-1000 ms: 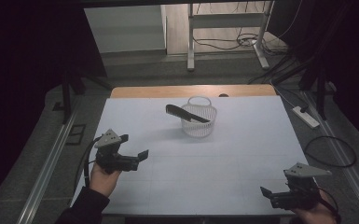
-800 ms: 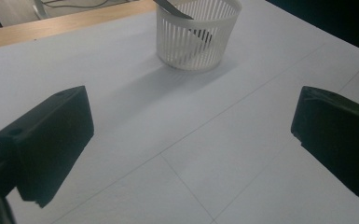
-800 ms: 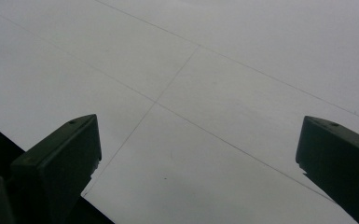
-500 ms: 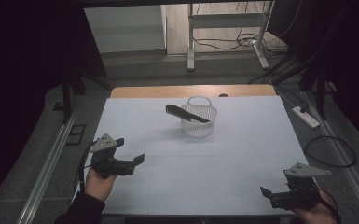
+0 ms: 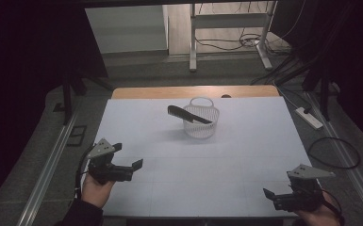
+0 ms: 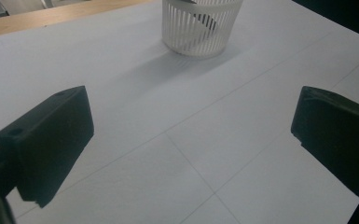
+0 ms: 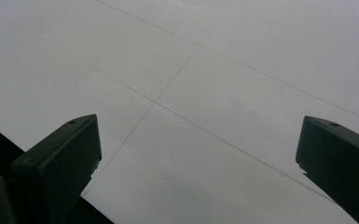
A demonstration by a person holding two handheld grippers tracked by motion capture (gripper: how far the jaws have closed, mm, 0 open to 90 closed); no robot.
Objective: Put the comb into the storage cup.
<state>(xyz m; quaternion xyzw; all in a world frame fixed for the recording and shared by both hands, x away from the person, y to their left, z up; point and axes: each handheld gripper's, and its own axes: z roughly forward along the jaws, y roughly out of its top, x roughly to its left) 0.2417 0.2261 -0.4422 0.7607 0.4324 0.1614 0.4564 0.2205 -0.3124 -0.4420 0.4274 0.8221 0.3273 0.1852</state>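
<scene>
We read no writing anywhere. Our left gripper (image 5: 131, 165) and right gripper (image 5: 269, 195) gape wide, empty, well apart from the white slotted basket (image 5: 201, 123) holding a black comb (image 5: 188, 115).

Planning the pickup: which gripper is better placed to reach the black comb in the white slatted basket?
Probably left: the left gripper, jaws open, faces the white slatted basket holding the black comb; the right gripper sits farther off.

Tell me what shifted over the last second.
The left gripper pulled back toward the person and slightly left, jaws open and empty. The right gripper stayed at the near right edge, open. The basket with the black comb across it did not move.
</scene>
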